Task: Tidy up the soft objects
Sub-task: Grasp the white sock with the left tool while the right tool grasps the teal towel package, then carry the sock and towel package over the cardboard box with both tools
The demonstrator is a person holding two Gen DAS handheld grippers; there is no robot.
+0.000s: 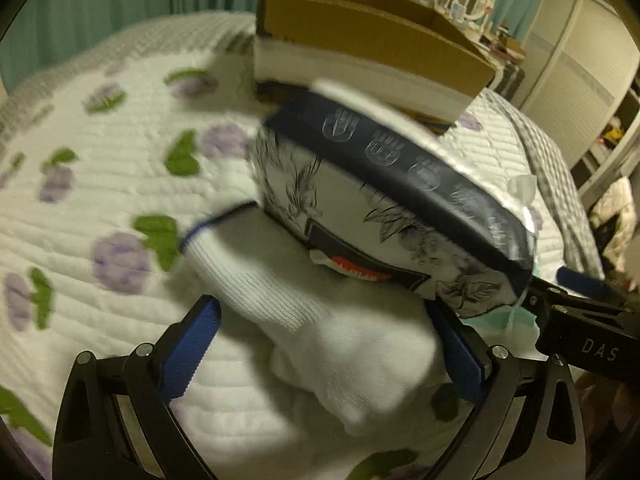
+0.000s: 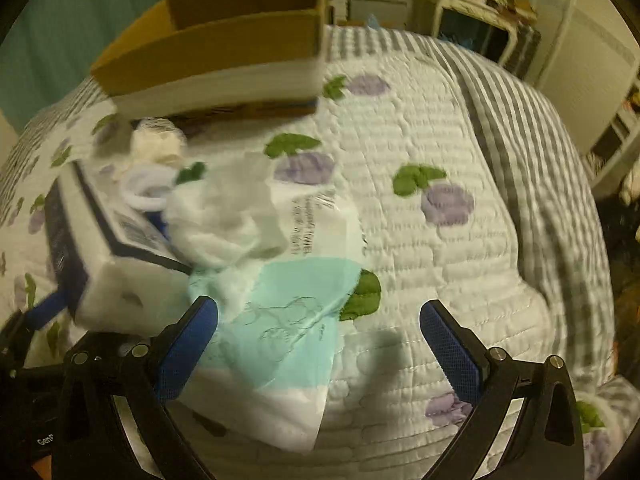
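Left gripper: blue-padded jaws spread apart around a white ribbed sock, contact unclear. Tilted over the sock, a soft tissue pack printed with black-and-white flowers and a navy band.

Right gripper: jaws wide apart, nothing between them, above a mint-and-white plastic wipes pouch with crumpled white cloth on it.

All lay on a white quilted bedspread with purple flowers and green leaves. Open brown cardboard box stood at the far side.
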